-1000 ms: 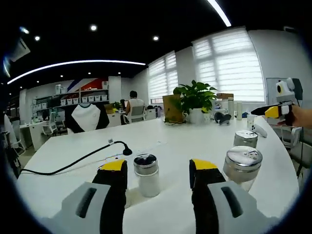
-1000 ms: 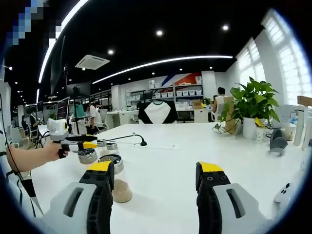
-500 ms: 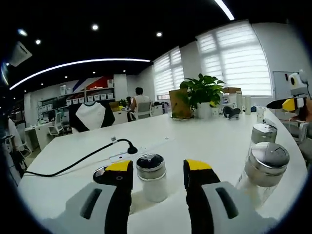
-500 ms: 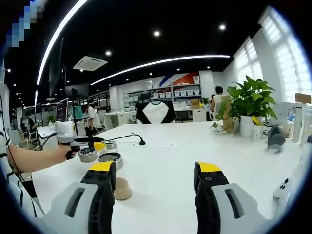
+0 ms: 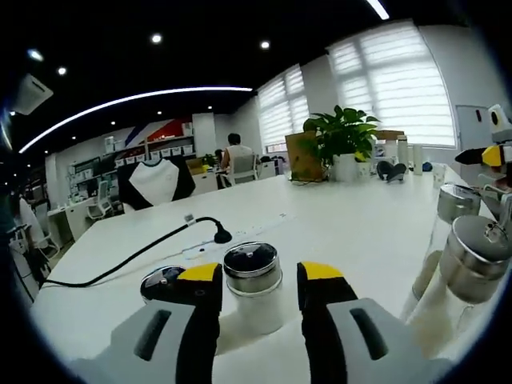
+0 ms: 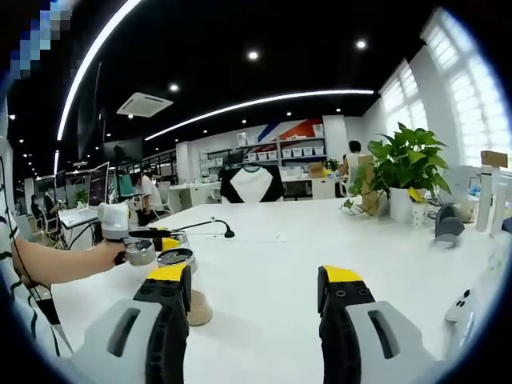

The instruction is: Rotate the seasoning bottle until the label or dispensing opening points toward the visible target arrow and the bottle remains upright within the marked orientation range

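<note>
Between the left gripper's (image 5: 250,276) parted fingers stands the upright seasoning bottle (image 5: 254,286), unclamped.

The left gripper (image 5: 250,276) is closer to the small seasoning bottle (image 5: 253,286) than a second ago; the bottle now stands between its yellow-tipped jaws, which have narrowed around it. A second metal-lidded bottle (image 5: 162,280) has appeared at 9 o'clock of the left jaw.

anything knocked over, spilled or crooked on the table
Nothing stands out. The small seasoning bottle stands upright between the left tongs, and the two taller shakers beside it are upright too. No spill shows on the white table.
</note>
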